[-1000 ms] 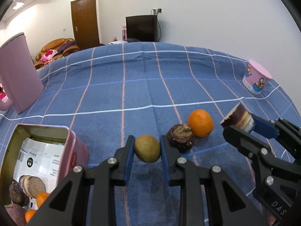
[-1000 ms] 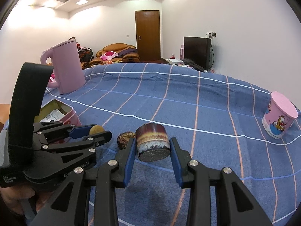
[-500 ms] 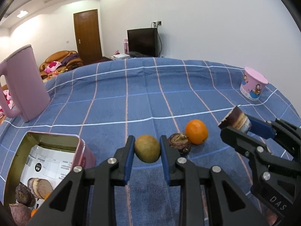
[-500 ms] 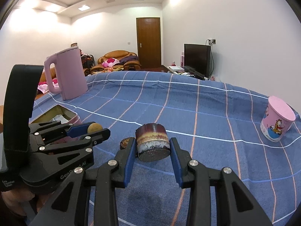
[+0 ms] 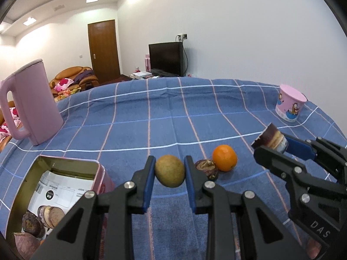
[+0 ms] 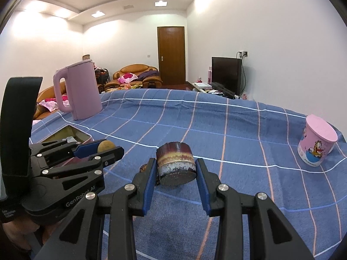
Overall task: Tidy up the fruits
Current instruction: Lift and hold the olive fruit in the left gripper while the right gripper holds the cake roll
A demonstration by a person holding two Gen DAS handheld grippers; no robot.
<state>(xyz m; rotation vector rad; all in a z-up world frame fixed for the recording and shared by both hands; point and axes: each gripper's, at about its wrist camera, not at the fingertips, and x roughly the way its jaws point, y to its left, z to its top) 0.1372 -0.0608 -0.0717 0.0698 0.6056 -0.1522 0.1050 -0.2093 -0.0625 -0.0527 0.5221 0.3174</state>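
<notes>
My left gripper (image 5: 169, 171) is shut on a greenish-brown round fruit (image 5: 169, 170), held above the blue checked cloth. To its lower left stands an open pink tin (image 5: 98, 174) with several fruits inside. On the cloth just beyond lie a dark wrinkled fruit (image 5: 207, 169) and an orange (image 5: 224, 157). My right gripper (image 6: 176, 169) is shut on a brown cut cylinder piece (image 6: 176, 163), lifted off the cloth; in the left wrist view that piece (image 5: 270, 138) shows at the right. The left gripper (image 6: 104, 149) with its fruit (image 6: 106, 147) appears at the left of the right wrist view.
A tall pink kettle (image 5: 32, 104) stands at the far left of the table. A pink cartoon cup (image 5: 289, 103) sits upside down at the far right near the table edge. Beyond the table are a sofa, a door and a television.
The left gripper has risen and tilted up with the fruit, so the tin and cloth sit lower in view. The right gripper keeps its piece and has tilted up slightly.
</notes>
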